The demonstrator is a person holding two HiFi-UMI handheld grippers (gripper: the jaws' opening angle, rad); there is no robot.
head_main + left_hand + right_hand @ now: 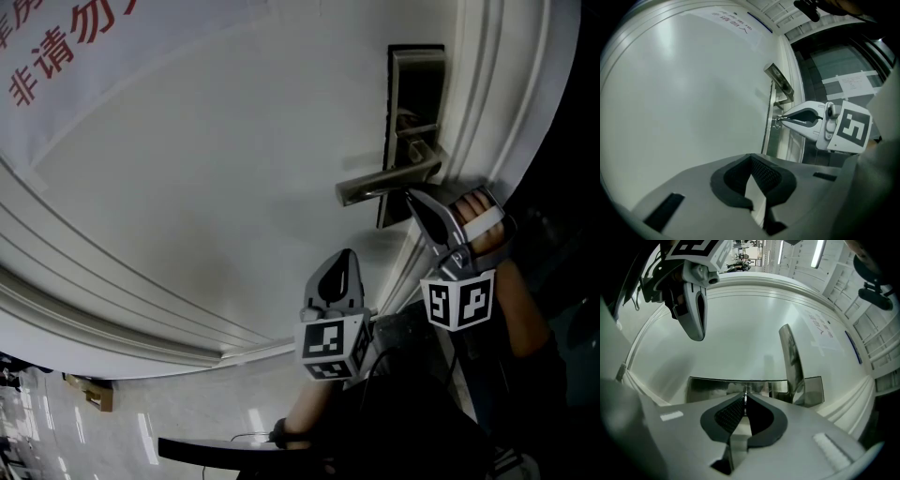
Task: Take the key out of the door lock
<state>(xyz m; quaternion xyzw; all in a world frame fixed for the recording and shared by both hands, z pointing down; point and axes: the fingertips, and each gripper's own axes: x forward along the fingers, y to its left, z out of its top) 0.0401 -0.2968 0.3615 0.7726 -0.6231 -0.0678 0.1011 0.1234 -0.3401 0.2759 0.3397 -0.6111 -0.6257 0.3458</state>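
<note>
The steel lock plate (416, 103) with its lever handle (384, 185) is mounted on a white door (216, 187). My right gripper (411, 194) has its tips against the plate just under the lever. Its jaws are shut on the thin silver key (745, 398), which shows edge-on between the pads, right at the plate (708, 390). From the left gripper view the right gripper (782, 119) pinches the key (776, 123) at the lock. My left gripper (345, 255) hangs lower, off the door face, its jaws (752, 161) shut with nothing between them.
The door frame moulding (487, 112) runs beside the lock, with dark glass (843, 61) beyond it. A banner with red characters (66, 47) hangs on the door. A person's hand (478, 211) holds the right gripper. The shiny floor (94, 441) lies below.
</note>
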